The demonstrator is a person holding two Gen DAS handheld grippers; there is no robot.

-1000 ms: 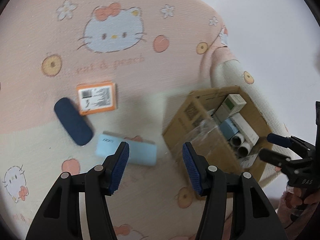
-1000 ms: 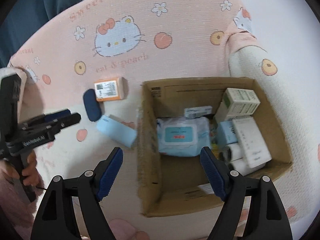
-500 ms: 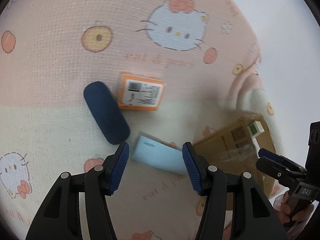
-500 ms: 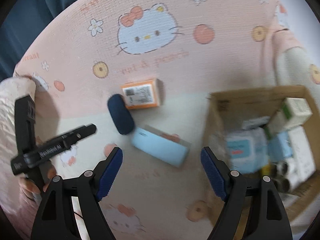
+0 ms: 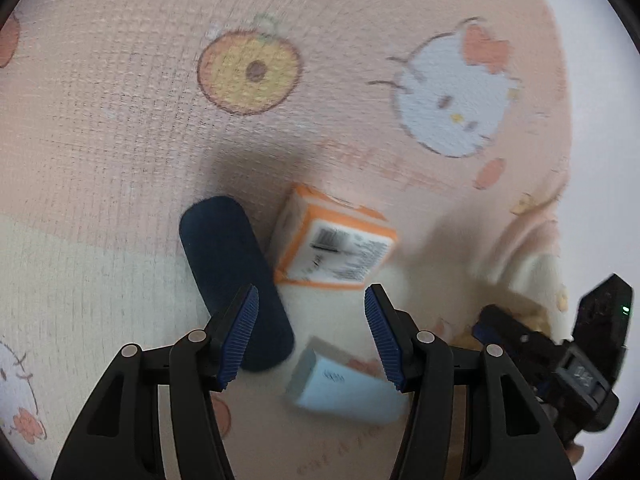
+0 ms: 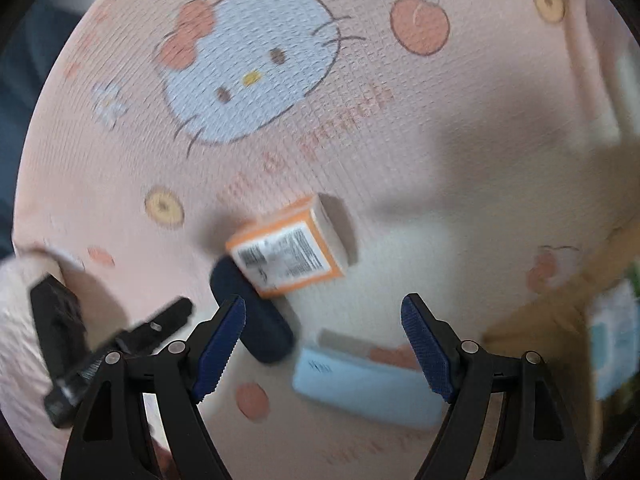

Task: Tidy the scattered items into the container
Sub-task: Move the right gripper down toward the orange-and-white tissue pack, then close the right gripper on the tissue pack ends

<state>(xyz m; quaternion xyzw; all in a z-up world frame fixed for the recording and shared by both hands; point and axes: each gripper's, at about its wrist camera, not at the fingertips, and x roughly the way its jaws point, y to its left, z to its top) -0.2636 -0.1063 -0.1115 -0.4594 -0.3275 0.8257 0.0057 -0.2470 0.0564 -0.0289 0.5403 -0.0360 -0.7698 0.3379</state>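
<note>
An orange box [image 5: 336, 244] with a barcode label lies on the pink cartoon blanket [image 5: 120, 100], touching a dark blue oval case [image 5: 234, 280]. A light blue box [image 5: 340, 384] lies nearer. My left gripper [image 5: 312, 336] is open and empty, low over these items, with the blue case by its left finger. My right gripper [image 6: 324, 348] is open and empty over the same group: orange box [image 6: 292, 252], blue case [image 6: 252, 320], light blue box [image 6: 364, 388]. The cardboard box [image 6: 560, 320] sits at the right edge, blurred.
The blanket [image 6: 360, 120] covers the whole surface. The right gripper shows at the lower right of the left wrist view [image 5: 560, 360]; the left gripper shows at the lower left of the right wrist view [image 6: 120, 344]. White floor [image 5: 600, 160] lies beyond the blanket's right edge.
Both grippers have swung left, away from the cardboard box, and dropped closer to the three loose items. The box has slid out to the right edge of both views.
</note>
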